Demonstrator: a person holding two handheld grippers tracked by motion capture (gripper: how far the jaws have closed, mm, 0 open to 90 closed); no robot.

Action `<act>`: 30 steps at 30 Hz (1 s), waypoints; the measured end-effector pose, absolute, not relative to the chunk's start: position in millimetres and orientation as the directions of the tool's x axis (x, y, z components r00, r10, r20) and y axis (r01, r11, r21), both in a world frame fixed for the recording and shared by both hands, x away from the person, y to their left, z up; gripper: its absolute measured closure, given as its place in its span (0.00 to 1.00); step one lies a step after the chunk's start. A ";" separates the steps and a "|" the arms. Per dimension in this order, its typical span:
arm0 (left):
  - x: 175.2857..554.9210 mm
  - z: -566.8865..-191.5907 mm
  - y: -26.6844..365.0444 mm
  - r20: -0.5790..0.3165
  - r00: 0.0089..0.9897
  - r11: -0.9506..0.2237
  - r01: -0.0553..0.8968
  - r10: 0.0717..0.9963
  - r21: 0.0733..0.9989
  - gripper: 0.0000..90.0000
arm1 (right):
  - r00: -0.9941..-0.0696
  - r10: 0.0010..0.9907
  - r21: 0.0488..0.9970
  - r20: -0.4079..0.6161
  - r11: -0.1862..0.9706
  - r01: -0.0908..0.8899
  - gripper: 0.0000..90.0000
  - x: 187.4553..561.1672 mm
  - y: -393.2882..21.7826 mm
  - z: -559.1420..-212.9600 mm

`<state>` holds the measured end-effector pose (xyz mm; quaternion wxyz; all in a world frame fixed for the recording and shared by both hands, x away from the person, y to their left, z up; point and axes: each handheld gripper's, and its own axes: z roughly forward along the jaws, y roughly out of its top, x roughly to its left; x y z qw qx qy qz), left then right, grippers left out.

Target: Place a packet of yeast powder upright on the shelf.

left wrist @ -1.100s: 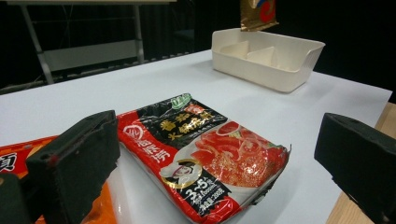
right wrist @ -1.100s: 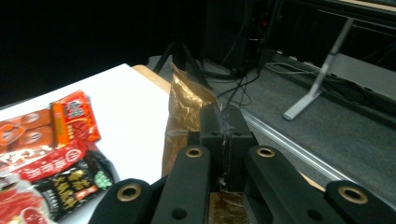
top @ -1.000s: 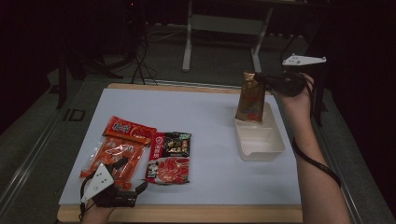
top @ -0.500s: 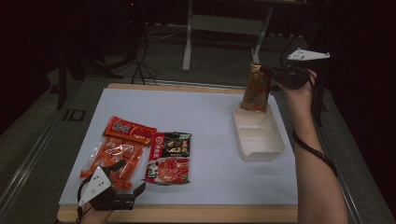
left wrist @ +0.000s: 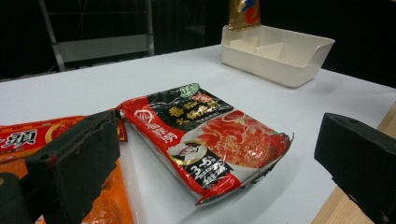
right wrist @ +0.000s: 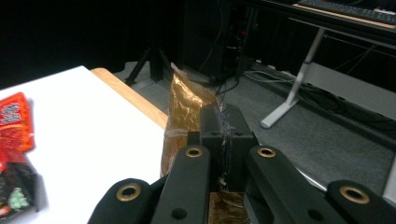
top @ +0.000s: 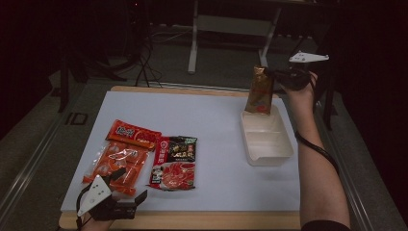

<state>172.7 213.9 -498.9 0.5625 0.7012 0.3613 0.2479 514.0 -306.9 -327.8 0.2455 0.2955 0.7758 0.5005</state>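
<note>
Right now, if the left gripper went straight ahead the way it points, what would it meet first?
Probably the red and black noodle packet, which lies flat on the table between the open fingers of the left gripper. The white tray stands farther along that line, though depth is hard to judge.

A matt white sheet covers the desk (top: 211, 120), bare pale wood showing along its lower edge. At lower left of the frame, glossy plastic noodle packs (left wrist: 210, 140) catch the light, one crinkled orange pack (top: 115, 161) partly clear. At right, a matt cream plastic tray (top: 267, 139) sits below a shiny gold foil pouch (right wrist: 184, 112), pinched between matt black jaws with brass-coloured fittings.
</note>
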 end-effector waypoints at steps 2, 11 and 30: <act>172.1 -498.7 214.0 -0.059 0.614 -0.106 0.229 0.787 0.968 0.01 | -0.706 0.703 0.919 -0.089 0.332 0.214 0.99 517.1 -306.9 -330.9; 170.5 -498.6 215.2 -0.059 0.610 -0.105 0.230 0.790 0.968 0.01 | -0.707 0.699 0.916 -0.108 0.346 0.202 0.99 528.4 -306.4 -347.4; 170.3 -497.3 213.7 -0.054 0.617 -0.110 0.225 0.785 0.968 0.01 | -0.725 0.689 0.872 -0.009 0.361 0.332 0.95 529.7 -308.0 -390.7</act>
